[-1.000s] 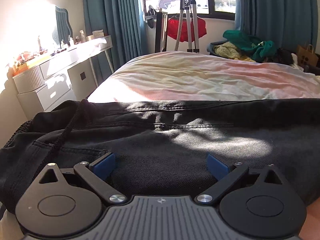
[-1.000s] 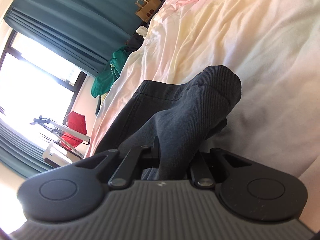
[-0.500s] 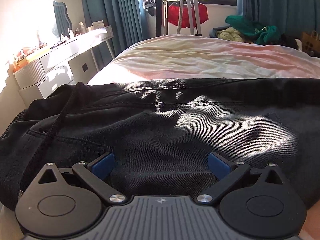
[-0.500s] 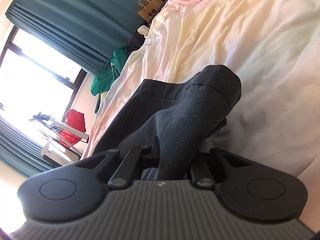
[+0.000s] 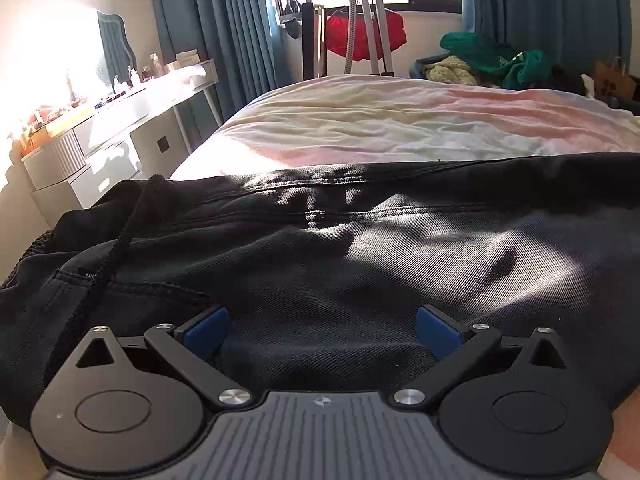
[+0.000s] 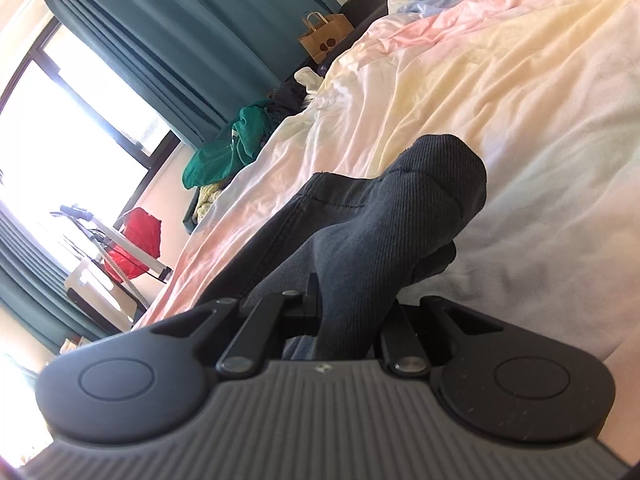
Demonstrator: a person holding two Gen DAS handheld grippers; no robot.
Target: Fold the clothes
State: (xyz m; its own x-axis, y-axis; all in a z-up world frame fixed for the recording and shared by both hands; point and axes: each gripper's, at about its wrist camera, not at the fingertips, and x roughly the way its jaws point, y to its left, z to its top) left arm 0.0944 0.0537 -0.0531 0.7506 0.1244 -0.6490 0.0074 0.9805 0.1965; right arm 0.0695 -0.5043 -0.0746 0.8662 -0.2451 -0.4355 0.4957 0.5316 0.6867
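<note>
black drawstring trousers [image 5: 360, 272] lie spread across the bed [image 5: 400, 128].

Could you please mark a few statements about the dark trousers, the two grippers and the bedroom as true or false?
1. The right gripper has its jaws shut on a fold of the dark grey twill trousers. True.
2. The left gripper also clamps the cloth. False: its jaws stand wide apart over the trousers, blue pads clear of each other.
3. The trousers lie on a pastel tie-dye bedsheet. True.
4. A black drawstring cord trails across the waistband end. True.
5. The curtains are red. False: the pleated curtains are teal; the red thing is a garment hanging by the window.
</note>
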